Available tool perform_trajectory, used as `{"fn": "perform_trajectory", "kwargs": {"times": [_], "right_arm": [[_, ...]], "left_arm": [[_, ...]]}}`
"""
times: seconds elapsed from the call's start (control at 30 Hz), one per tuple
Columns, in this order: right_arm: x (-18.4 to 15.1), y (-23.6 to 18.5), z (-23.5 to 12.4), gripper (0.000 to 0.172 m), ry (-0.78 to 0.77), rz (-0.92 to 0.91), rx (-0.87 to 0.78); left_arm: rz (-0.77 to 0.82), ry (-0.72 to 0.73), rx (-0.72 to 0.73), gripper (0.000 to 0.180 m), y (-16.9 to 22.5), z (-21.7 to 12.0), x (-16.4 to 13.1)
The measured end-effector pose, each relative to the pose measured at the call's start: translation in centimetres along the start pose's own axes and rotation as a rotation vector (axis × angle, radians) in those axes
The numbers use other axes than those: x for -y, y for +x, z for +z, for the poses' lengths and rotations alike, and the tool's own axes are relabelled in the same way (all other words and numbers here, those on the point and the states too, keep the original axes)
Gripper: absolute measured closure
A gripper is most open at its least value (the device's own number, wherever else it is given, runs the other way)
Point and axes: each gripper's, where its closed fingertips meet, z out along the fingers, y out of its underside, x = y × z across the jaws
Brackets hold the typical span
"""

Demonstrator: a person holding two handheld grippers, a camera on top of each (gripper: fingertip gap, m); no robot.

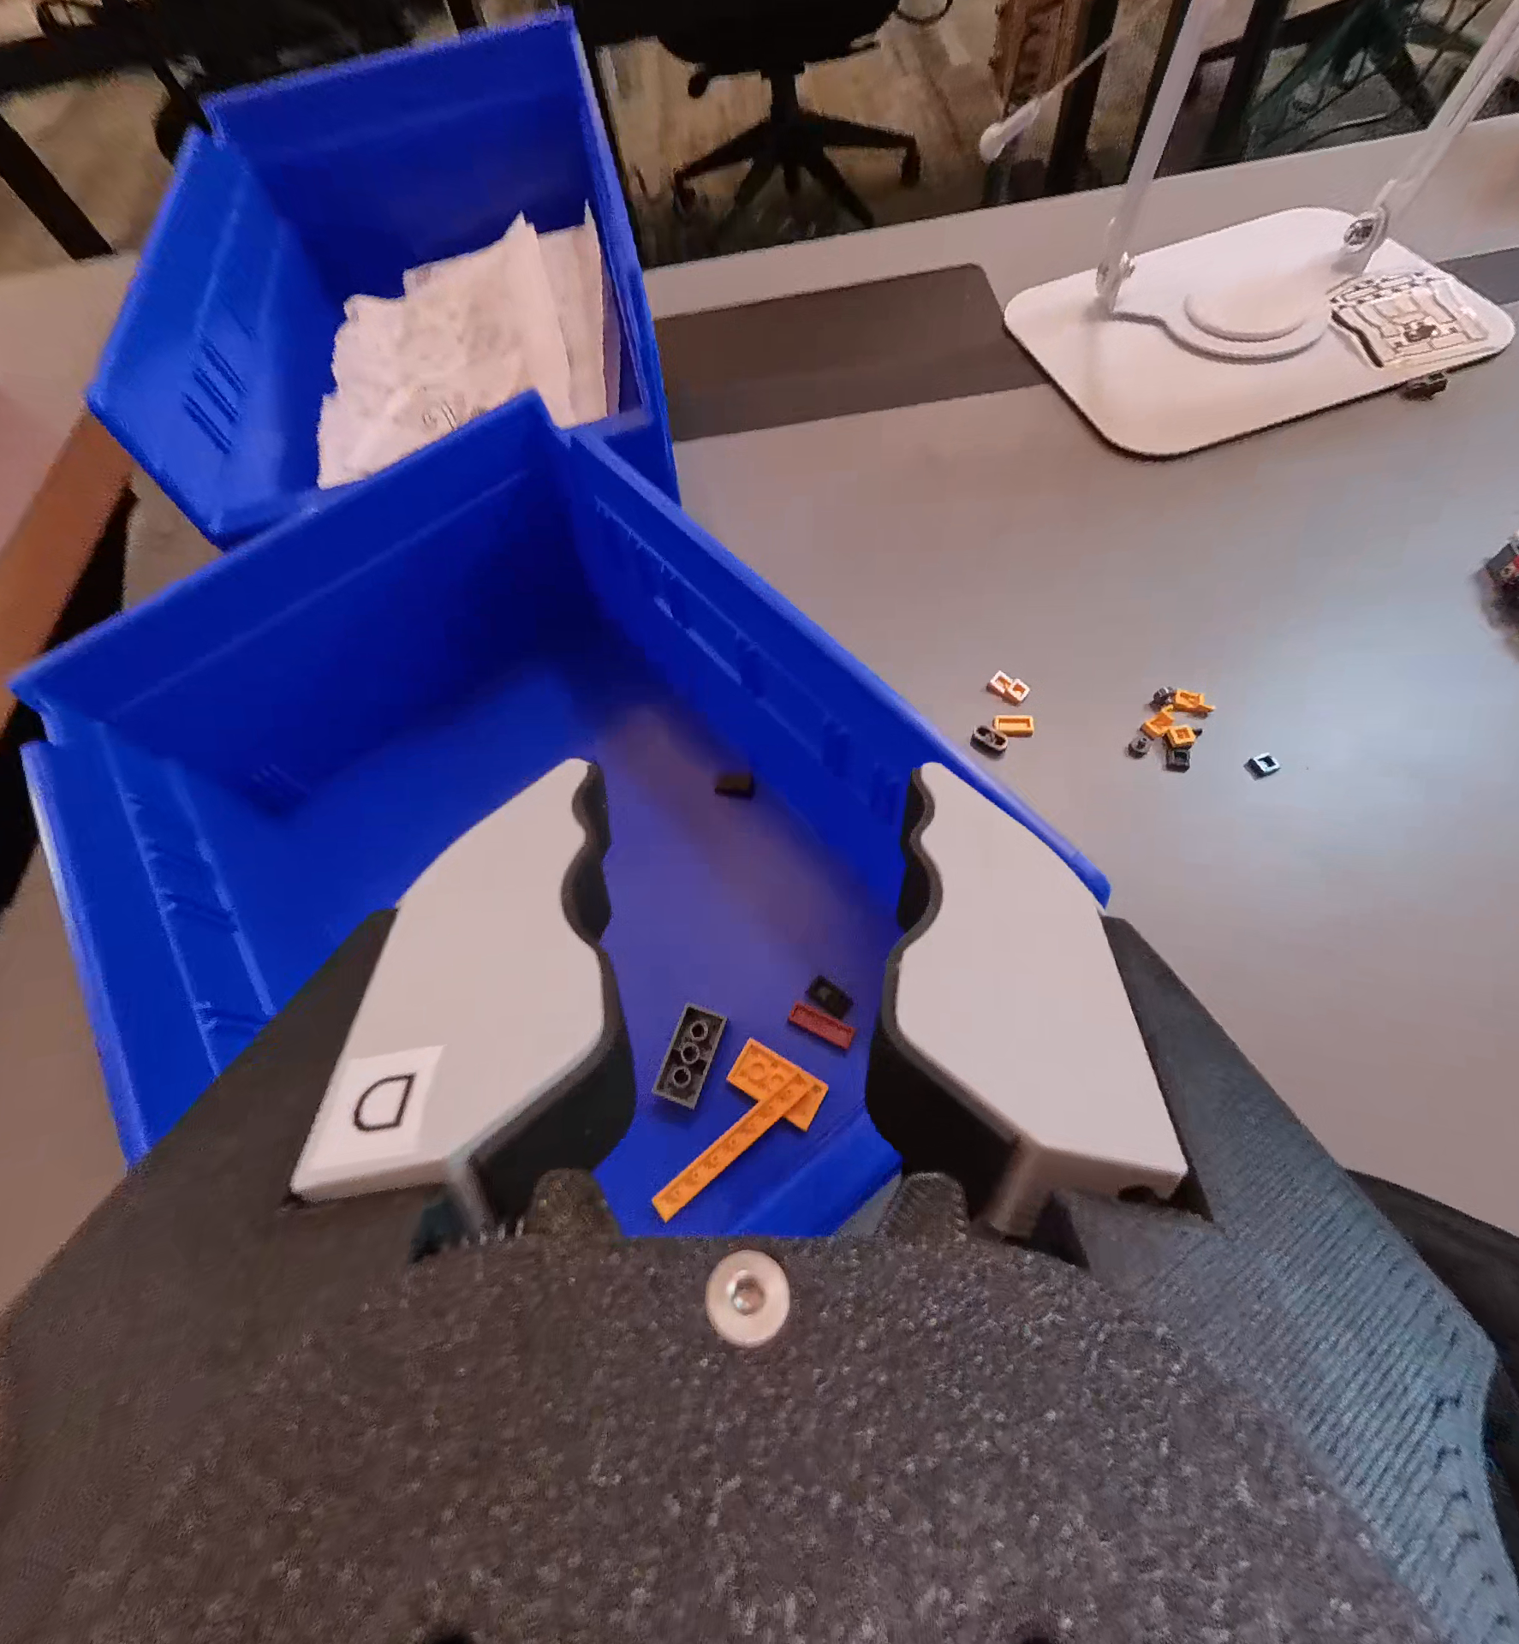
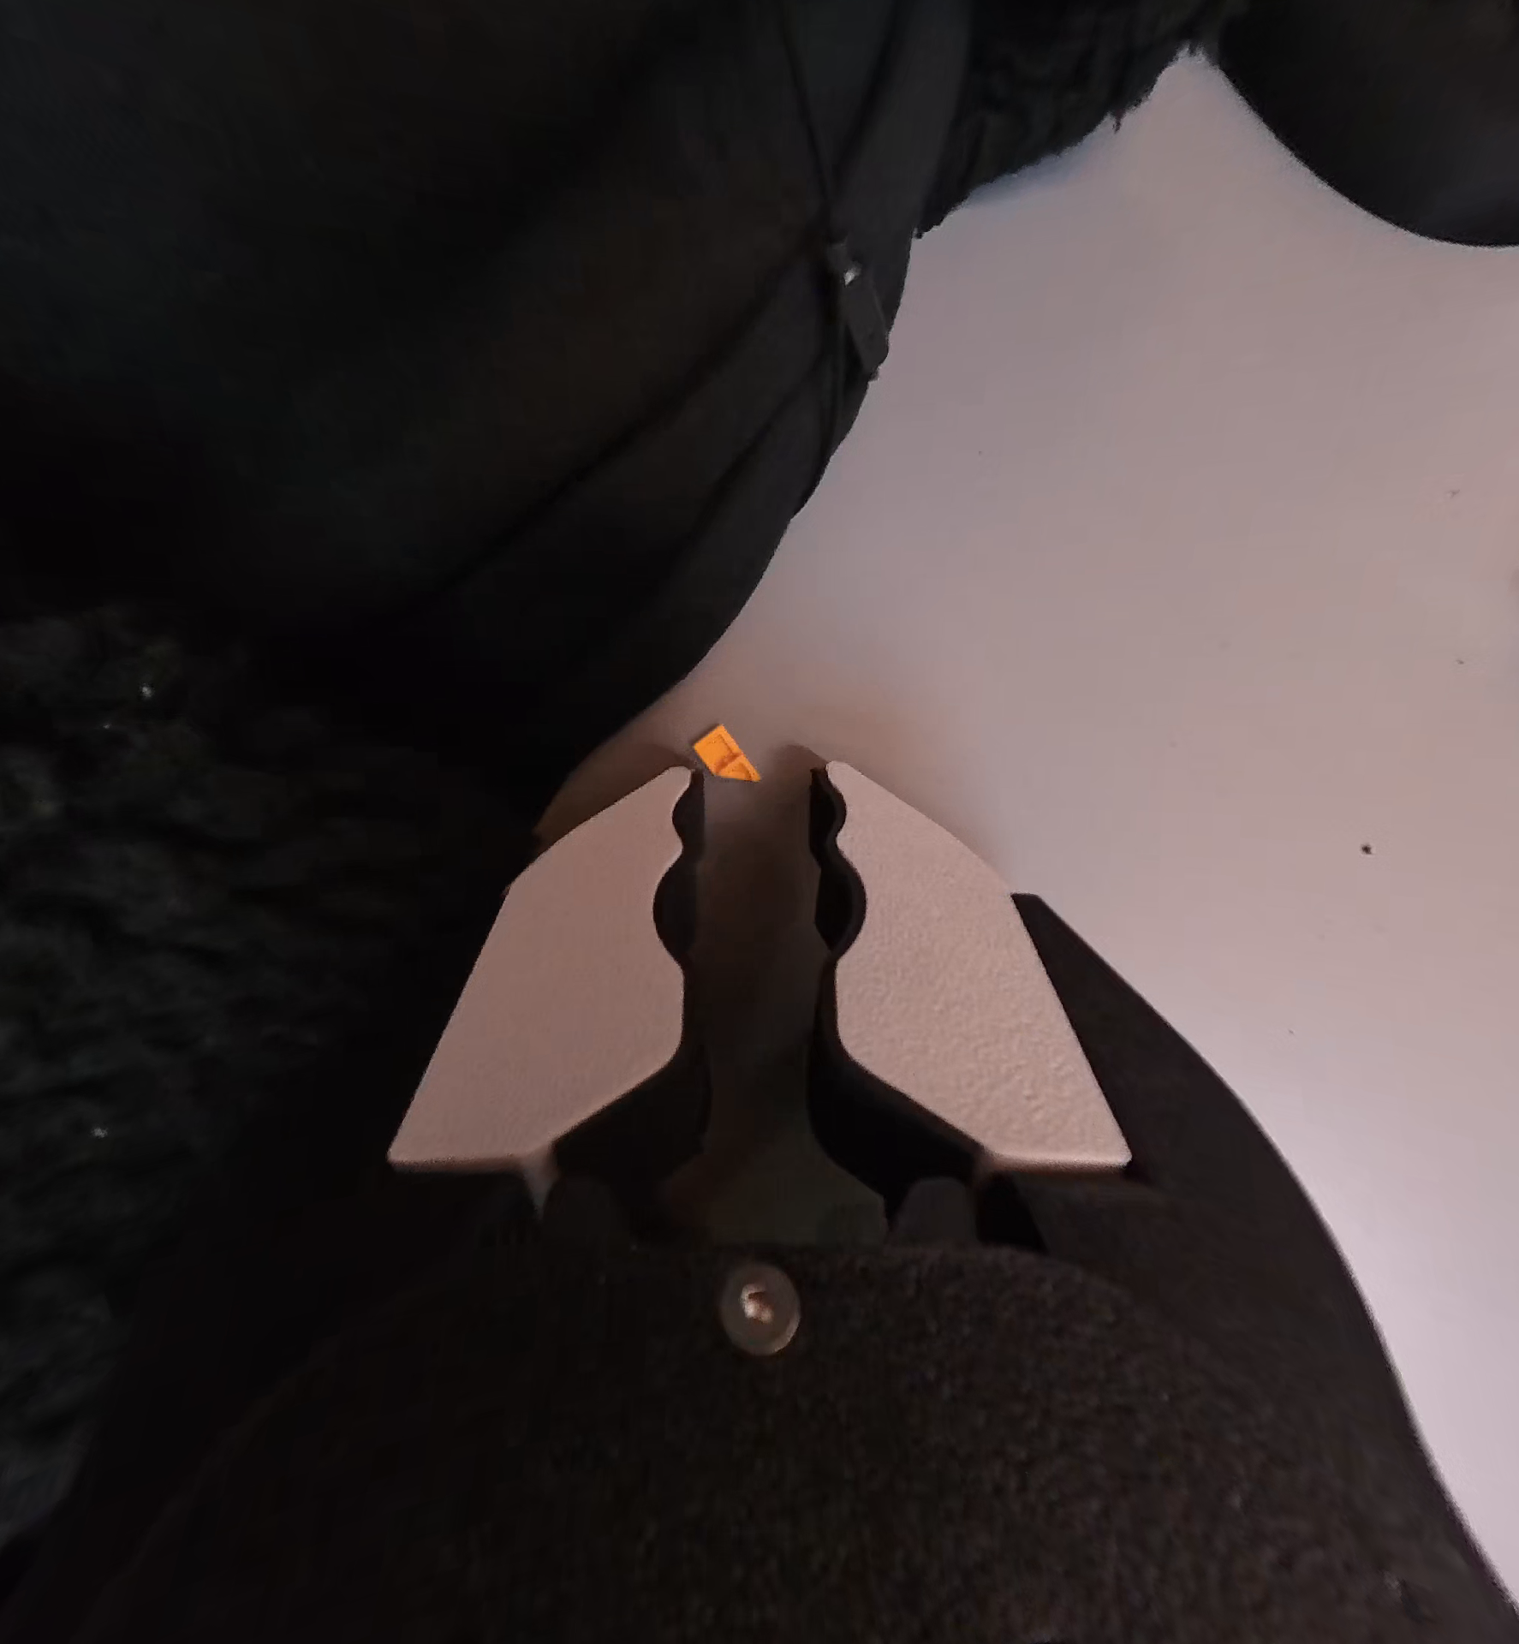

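Your right gripper (image 2: 756,778) hangs low over the table (image 2: 1183,623), jaws apart and empty, with a small orange piece (image 2: 725,754) lying just past the left fingertip (image 2: 680,783). To take it cleanly, centre the gap on it before closing.

Your left gripper (image 1: 751,783), spread wide and empty, sits over a blue bin (image 1: 338,667) holding orange plates (image 1: 756,1112) and a grey brick (image 1: 689,1054).

Only the left view shows the bins and loose pieces (image 1: 1170,725); only the right shows the piece by your dark sleeve (image 2: 293,445).
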Motion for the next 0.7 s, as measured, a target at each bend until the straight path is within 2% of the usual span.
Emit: {"fn": "perform_trajectory", "kwargs": {"times": [0.03,0.17,0.27,0.37,0.47,0.6,0.7], "right_arm": [[0.0,0.1,0.1,0.151,-0.008,-0.006,-0.01],[0.3,0.0,0.7,0.166,-0.016,-0.029,-0.019],[0.5,0.2,0.8,0.172,-0.004,-0.017,-0.021],[0.9,1.1,0.3,0.172,0.06,-0.005,-0.056],[1.3,2.2,-0.8,0.172,0.135,0.029,-0.104],[1.5,2.8,-2.0,0.172,0.165,0.041,-0.154],[0.8,1.9,-1.6,0.162,0.093,0.08,-0.108]], "left_arm": [[0.018,0.026,0.002,0.119,0.4,-0.2,0.5],[0.127,0.186,-0.106,0.136,4.5,-2.2,3.5],[0.276,0.236,-0.417,0.149,12.0,-3.9,3.9],[0.421,0.209,-0.746,0.148,19.9,-5.3,1.5],[0.575,0.151,-0.969,0.148,26.1,-6.3,-2.1],[0.745,0.059,-1.164,0.146,32.0,-7.2,-7.1],[0.823,-0.005,-1.289,0.144,35.1,-8.3,-10.2]]}}
